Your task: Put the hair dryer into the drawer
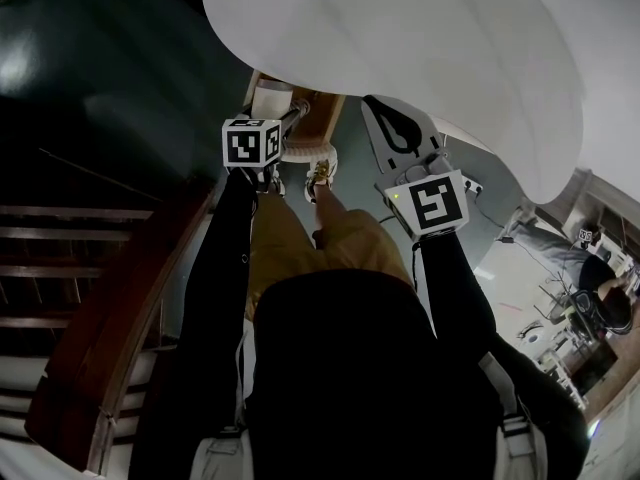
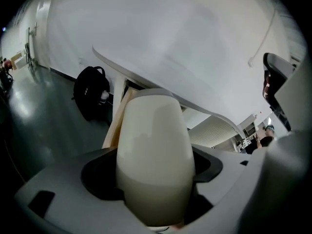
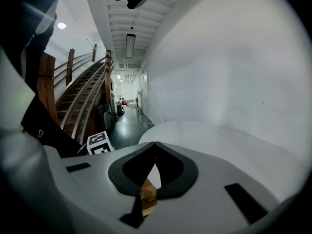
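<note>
The left gripper (image 2: 155, 177) is clamped on the hair dryer (image 2: 153, 130), whose cream, rounded body fills the gap between the jaws and rises through the middle of the left gripper view. Just behind it, left of centre, a pale wooden edge (image 2: 117, 123) runs down from under the white table top (image 2: 161, 57); whether the dryer touches it cannot be told. Further left a black backpack (image 2: 91, 97) stands on the dark floor (image 2: 34, 126). In the head view the same gripper sits upper centre, its marker cube (image 1: 250, 142) toward the camera and its jaws pointing at a wooden drawer (image 1: 322, 108) beneath the table's rim. The right gripper (image 3: 155, 147) has its jaws pressed together with nothing between them; it is to the right of the left one in the head view, tips near the table's edge. A wooden staircase (image 3: 80, 101) climbs along the left of the right gripper view.
</note>
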`<state>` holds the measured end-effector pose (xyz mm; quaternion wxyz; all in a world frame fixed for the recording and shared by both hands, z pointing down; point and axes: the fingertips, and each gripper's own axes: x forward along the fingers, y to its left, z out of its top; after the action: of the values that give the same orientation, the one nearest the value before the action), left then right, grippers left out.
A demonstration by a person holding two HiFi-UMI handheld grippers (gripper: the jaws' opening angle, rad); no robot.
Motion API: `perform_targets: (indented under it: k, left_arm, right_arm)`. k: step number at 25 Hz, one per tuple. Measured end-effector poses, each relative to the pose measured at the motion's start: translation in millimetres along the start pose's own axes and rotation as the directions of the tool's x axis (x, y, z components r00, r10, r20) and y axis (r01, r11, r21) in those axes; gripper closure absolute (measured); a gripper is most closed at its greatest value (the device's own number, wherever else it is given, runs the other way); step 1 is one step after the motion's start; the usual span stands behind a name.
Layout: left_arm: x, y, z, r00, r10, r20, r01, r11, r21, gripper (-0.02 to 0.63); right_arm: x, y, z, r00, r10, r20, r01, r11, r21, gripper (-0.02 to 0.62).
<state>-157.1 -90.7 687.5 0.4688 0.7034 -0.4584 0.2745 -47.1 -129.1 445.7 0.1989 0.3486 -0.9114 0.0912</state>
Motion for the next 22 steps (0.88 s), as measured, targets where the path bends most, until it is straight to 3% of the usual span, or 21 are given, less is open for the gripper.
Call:
perform_targets:
  k: [5, 7, 13, 17, 19, 22]
  left_arm:
    - [10.7, 9.6, 1.3, 0.997, 0.052, -0.053, -0.056, 0.996, -0.074, 0.221]
    - [10.7, 16.5, 5.4, 0.993, 0.101, -0.063, -0.104, 0.993, -0.058, 0.221]
    - [1.7, 26.6, 5.2, 0.976, 0.191, -0.105, -0.174, 0.973, 0.155, 0.221]
    - [-10.8, 39.0, 4.9, 0.948, 0.300, -0.104, -0.244, 0.897, 0.368, 0.221]
    - [-11.3, 43.7, 4.5, 0.947, 0.307, -0.100, -0.241, 0.879, 0.412, 0.221]
    - [-8.1, 45.0, 5.2, 0.954, 0.279, -0.107, -0.209, 0.880, 0.427, 0.222]
  right_arm:
    - [-0.7, 1.1, -15.7, 0.999, 0.001, -0.053, -0.001, 1.000, 0.002, 0.569]
    - [0.7, 4.0, -12.4, 0.999, 0.010, -0.041, -0.010, 1.000, -0.003, 0.569]
    - [2.5, 2.2, -5.0, 1.000, 0.010, -0.014, -0.010, 1.000, -0.003, 0.569]
    - [4.1, 1.5, -11.7, 0.999, 0.014, -0.038, -0.013, 1.000, 0.006, 0.569]
    - [4.3, 1.7, -17.1, 0.998, 0.018, -0.063, -0.017, 1.000, 0.012, 0.569]
    - [6.5, 2.1, -17.2, 0.998, 0.025, -0.065, -0.024, 1.000, 0.018, 0.569]
